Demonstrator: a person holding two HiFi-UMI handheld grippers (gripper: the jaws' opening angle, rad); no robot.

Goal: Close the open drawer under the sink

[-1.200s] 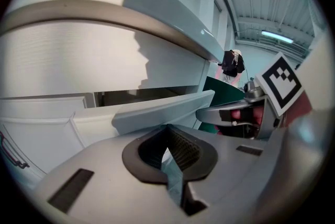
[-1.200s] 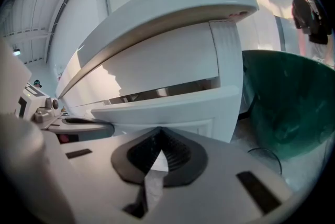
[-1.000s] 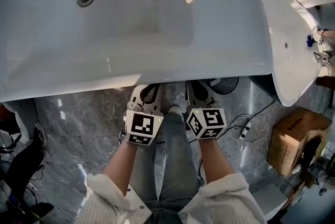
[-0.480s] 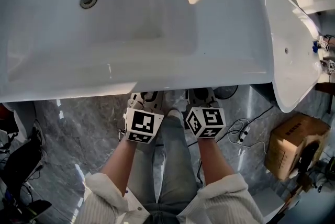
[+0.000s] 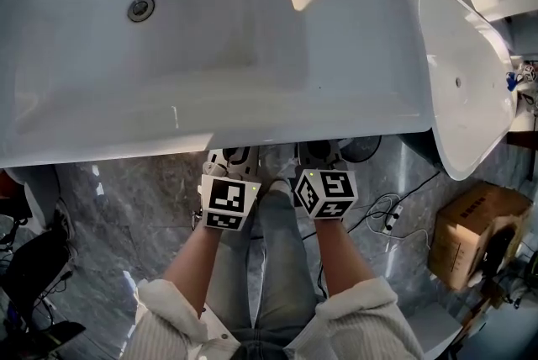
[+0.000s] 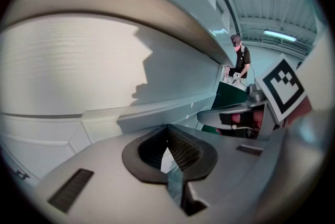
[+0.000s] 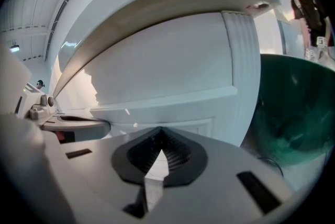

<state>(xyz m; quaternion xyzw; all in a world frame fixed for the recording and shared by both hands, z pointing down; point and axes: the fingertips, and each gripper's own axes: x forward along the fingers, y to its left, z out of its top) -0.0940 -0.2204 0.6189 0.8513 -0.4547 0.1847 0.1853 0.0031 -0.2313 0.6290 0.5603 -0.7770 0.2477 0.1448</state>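
Observation:
The white sink [image 5: 210, 39] fills the head view and hides the drawer below it. In that view only the marker cubes of my left gripper [image 5: 229, 203] and right gripper [image 5: 326, 194] show clearly, side by side under the sink's front rim, which covers the jaws. In the left gripper view the left gripper [image 6: 168, 145] is shut with nothing in it, close before the white drawer front [image 6: 104, 76]. The right gripper [image 7: 158, 148] is also shut and bare, facing the same drawer front [image 7: 167, 66] beneath the overhanging rim.
A second white basin [image 5: 462, 72] stands to the right, seen as a dark green bowl [image 7: 298, 108] in the right gripper view. A cardboard box [image 5: 475, 228] and cables [image 5: 391, 203] lie on the grey marble floor. A person [image 6: 241, 58] stands far off.
Both grippers have moved forward under the sink's rim, so less of their jaws shows in the head view. They stay side by side.

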